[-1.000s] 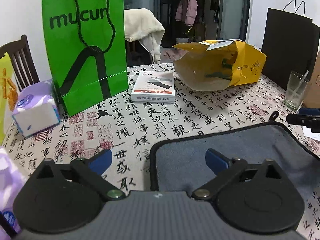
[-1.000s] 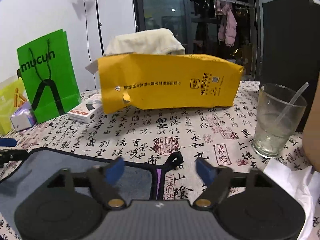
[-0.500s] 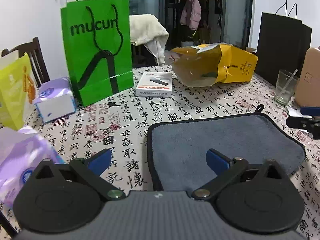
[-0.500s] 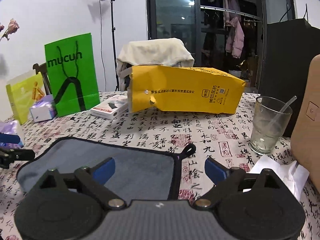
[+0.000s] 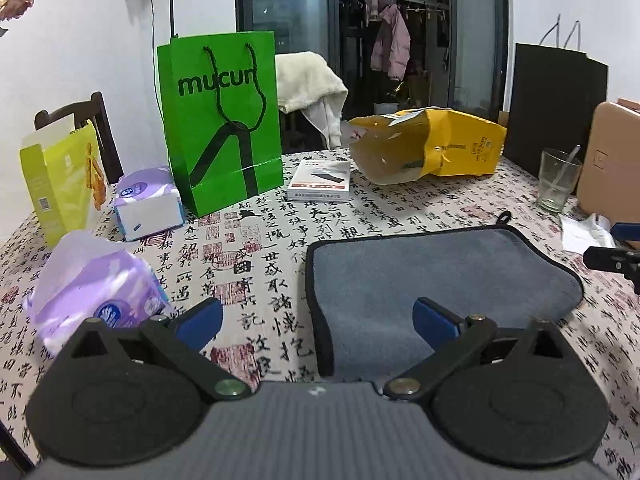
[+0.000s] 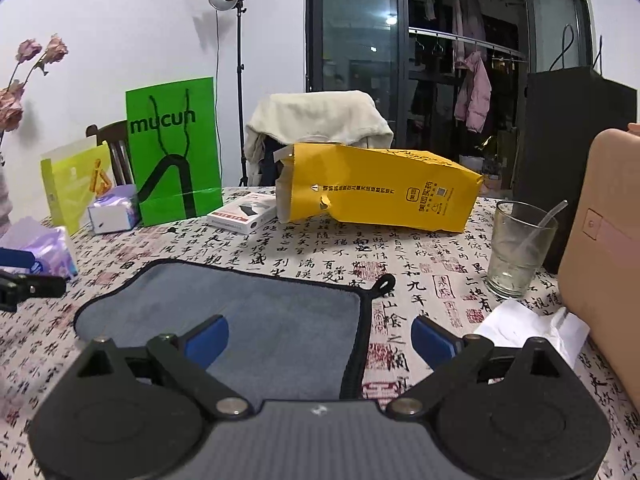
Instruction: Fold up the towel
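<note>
Grey towel (image 5: 432, 276) lies flat on the near bench (image 5: 280, 248) — its left edge between the wide-spread fingers of the left claw (image 5: 318, 318), its right edge within the equally wide right claw (image 6: 320, 334). Far right, a glass (image 6: 518, 256) holds a straw; a yellow bag (image 6: 380, 190) lies on its side.
</note>
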The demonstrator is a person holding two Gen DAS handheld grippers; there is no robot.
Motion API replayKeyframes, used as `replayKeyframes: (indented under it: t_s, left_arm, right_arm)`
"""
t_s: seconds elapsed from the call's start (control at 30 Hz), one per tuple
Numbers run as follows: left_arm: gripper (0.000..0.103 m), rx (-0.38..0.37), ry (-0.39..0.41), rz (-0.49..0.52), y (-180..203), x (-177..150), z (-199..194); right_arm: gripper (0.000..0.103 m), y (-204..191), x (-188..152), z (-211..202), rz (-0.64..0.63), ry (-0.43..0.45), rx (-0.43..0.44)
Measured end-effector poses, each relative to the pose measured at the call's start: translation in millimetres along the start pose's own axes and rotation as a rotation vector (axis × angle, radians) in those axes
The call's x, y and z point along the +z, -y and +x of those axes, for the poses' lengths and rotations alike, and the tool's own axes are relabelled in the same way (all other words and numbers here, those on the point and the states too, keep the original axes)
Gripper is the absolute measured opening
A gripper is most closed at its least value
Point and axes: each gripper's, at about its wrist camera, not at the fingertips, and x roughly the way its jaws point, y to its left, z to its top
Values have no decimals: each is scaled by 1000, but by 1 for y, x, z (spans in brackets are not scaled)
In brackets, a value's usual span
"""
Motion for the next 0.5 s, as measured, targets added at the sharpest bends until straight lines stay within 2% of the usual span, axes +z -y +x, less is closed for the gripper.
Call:
replayKeyframes:
  t_s: [0.5]
  left_arm:
    - [103, 1, 75, -20, 18, -30, -66]
  right_arm:
    - [100, -1, -36, -70, 40, 24, -6]
